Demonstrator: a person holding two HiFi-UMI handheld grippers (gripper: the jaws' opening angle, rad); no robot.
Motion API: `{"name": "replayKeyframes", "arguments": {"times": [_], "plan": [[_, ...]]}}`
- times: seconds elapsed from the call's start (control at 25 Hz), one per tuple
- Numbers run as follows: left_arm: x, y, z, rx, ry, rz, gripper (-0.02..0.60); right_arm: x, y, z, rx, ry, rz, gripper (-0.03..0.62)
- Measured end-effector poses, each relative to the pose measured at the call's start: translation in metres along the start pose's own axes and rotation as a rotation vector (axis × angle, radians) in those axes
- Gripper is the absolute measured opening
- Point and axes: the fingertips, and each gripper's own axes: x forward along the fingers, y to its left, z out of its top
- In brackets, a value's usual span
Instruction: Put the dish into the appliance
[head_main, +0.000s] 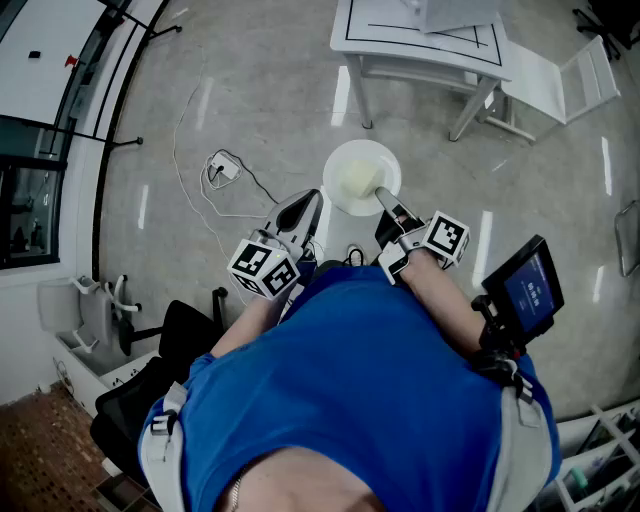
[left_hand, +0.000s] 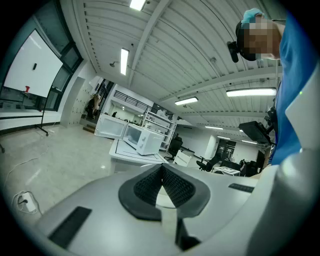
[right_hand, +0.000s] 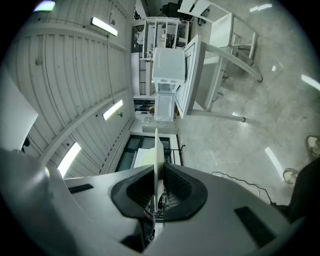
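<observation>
Dish (head_main: 355, 175), white and round with a pale yellowish centre, hangs in the air over the floor (head_main: 250, 90), held by its near rim in the right gripper (head_main: 383, 196). In the right gripper view the jaws stand narrow, pressed on the rim from both sides, and the dish shows edge-on as a thin pale line running up between the dark ribbed pads (right_hand: 177, 182). That view is rolled on its side.

Left gripper (head_main: 305, 205) sits just beside the dish, to its left in the head view, and does not grip it. In the left gripper view its jaws are drawn together, the pads meeting at the tips with nothing clamped between them.

Ahead stands a white table (head_main: 420, 55), well apart from the dish. On it, in the left gripper view, sits a white microwave (left_hand: 148, 142) with its door (left_hand: 109, 126) swung open to the side.

Both grippers are held out in front of a person in a blue shirt (head_main: 370, 390). A white cable (head_main: 200, 190) trails across the floor to a plug (head_main: 222, 168) near the left gripper.
</observation>
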Motion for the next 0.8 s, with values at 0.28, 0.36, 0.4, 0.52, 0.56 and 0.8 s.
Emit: {"name": "replayKeyframes", "arguments": {"times": [0.28,0.36,0.4,0.52,0.56,0.8], "plan": [[-0.0012,0.0008,0.0013,-0.004,-0.001,0.006,0.006,0.0019,0.0040,0.0000,-0.012,0.009,0.010,0.023],[-0.0013,0.0008,0.0015,-0.005,-0.002,0.007,0.006,0.0022,0.0047,0.0005,-0.007,0.008,0.009,0.023],[-0.0014,0.0007,0.0015,-0.006,-0.002,0.007,0.006,0.0021,0.0049,0.0007,-0.002,0.006,0.011,0.023],[-0.0022,0.0009,0.0015,-0.010,-0.005,0.011,0.006,0.0013,0.0056,0.0013,0.020,-0.005,0.021,0.023],[-0.0027,0.0011,0.0015,-0.010,-0.006,0.012,0.006,0.0013,0.0060,0.0016,0.023,-0.007,0.024,0.023],[-0.0059,-0.0001,-0.0007,-0.015,-0.017,0.028,0.006,0.0010,0.0072,0.0009,0.032,0.003,0.035,0.023]]}}
